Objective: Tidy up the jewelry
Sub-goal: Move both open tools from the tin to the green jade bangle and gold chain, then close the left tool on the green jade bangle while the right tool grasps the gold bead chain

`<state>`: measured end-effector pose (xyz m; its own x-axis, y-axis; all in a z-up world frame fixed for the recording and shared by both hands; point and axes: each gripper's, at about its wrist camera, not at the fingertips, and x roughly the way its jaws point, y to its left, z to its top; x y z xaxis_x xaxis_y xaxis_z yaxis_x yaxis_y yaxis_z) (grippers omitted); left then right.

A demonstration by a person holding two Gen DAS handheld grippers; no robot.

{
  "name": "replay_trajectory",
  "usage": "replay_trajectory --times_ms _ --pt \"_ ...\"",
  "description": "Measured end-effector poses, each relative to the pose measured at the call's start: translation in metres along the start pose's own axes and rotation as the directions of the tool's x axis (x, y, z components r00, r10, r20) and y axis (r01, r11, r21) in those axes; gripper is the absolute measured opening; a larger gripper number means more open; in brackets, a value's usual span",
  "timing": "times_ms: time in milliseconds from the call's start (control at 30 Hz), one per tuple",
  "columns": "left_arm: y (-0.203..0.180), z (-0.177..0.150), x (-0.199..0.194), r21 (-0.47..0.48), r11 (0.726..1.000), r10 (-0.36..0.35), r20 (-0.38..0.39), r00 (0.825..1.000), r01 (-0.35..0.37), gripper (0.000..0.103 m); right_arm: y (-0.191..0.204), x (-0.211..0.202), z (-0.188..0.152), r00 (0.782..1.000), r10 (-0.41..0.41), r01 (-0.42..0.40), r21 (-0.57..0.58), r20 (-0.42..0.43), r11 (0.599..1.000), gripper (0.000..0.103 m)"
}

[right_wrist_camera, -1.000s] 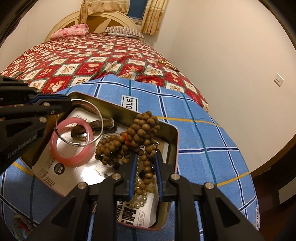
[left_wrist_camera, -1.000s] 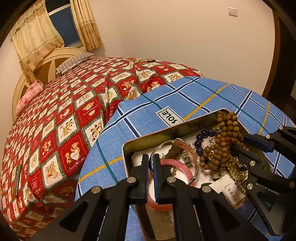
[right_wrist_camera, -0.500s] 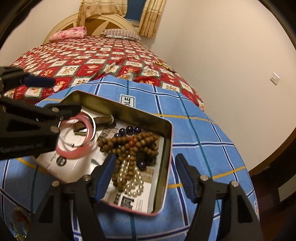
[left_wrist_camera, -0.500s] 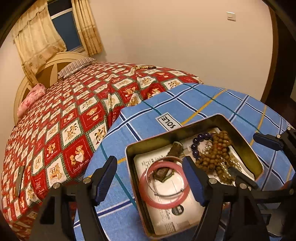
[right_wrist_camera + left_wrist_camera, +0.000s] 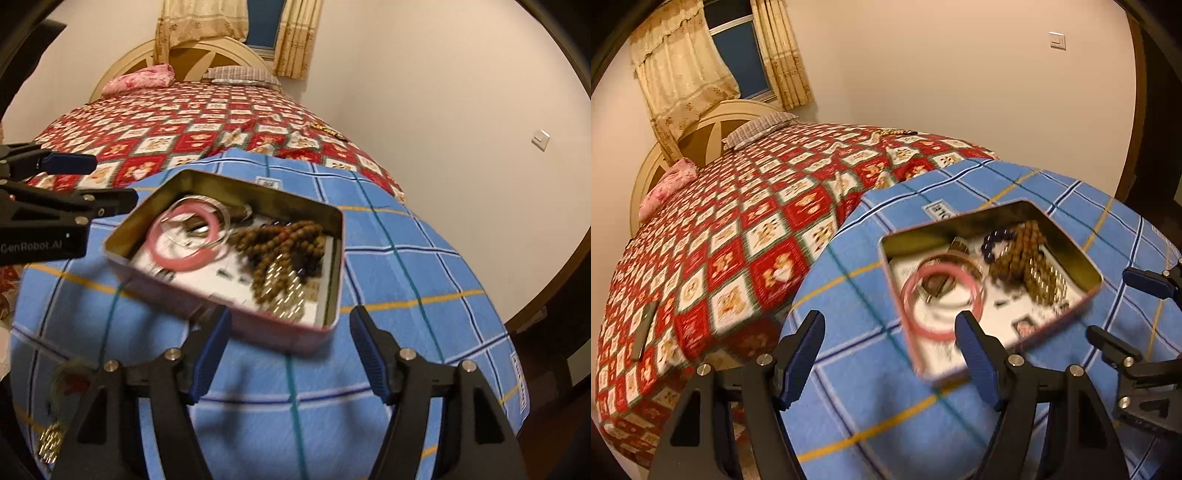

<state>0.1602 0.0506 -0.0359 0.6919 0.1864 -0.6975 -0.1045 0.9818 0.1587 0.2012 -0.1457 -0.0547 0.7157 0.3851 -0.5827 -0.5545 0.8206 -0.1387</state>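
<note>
An open tin box (image 5: 1082, 301) (image 5: 325, 332) sits on a blue checked cloth (image 5: 871, 398) (image 5: 406, 280). Inside lie a pink bangle (image 5: 916, 325) (image 5: 184, 258), a thin silver bangle (image 5: 221, 218), a dark brown piece (image 5: 958, 243), brown wooden beads (image 5: 1019, 251) (image 5: 280, 240), dark blue beads (image 5: 991, 240) and pale gold beads (image 5: 1049, 284) (image 5: 284, 295). My left gripper (image 5: 890, 343) is open and empty, in front of the tin's left end. My right gripper (image 5: 290, 339) is open and empty, in front of the tin's right end. Both views are motion-blurred.
Behind the cloth is a bed with a red patterned quilt (image 5: 738, 229) (image 5: 177, 125), pillows and a cream headboard (image 5: 192, 55). More jewelry lies at the cloth's near left corner (image 5: 55, 435). A small dark and gold item (image 5: 328, 129) rests on the quilt near the wall.
Both grippers opened, letting the bangles and wooden beads drop into the tin. Both then drew back and up from the tin, staying open.
</note>
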Motion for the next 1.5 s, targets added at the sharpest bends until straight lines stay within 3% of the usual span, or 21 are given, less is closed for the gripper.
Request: replay_trajectory --times_ms 233,533,733,900,1033,1233,1500 --pt "0.010 -0.043 -0.024 -0.016 1.000 0.008 -0.033 0.999 -0.008 0.073 0.026 -0.024 -0.028 0.997 0.071 -0.071 -0.021 -0.018 0.997 0.068" --pt "0.013 -0.076 -0.030 -0.028 0.999 0.030 -0.080 0.996 -0.033 0.073 0.064 -0.032 -0.035 0.988 0.150 -0.152 -0.081 -0.032 0.985 0.067" --pt "0.026 -0.085 -0.029 -0.058 0.997 0.046 -0.095 0.994 -0.052 0.073 0.075 -0.048 -0.040 0.969 0.246 -0.247 -0.099 -0.017 0.964 0.067" --pt "0.027 -0.091 -0.025 -0.066 0.997 0.040 -0.116 0.992 -0.048 0.073 0.101 -0.051 -0.050 0.952 0.304 -0.307 -0.195 -0.044 0.932 0.068" --pt "0.022 -0.092 -0.024 -0.057 0.998 0.029 -0.116 0.993 -0.036 0.073 0.117 -0.041 -0.058 0.956 0.285 -0.294 -0.264 -0.076 0.919 0.066" --pt "0.015 -0.093 -0.022 -0.051 0.998 0.019 -0.122 0.992 -0.026 0.073 0.103 -0.009 -0.056 0.974 0.198 -0.217 -0.206 -0.110 0.954 0.064" --pt "0.001 -0.091 -0.019 -0.030 1.000 -0.001 -0.123 0.992 -0.002 0.073 0.072 0.001 -0.053 0.980 0.163 -0.174 -0.091 -0.115 0.981 0.063"
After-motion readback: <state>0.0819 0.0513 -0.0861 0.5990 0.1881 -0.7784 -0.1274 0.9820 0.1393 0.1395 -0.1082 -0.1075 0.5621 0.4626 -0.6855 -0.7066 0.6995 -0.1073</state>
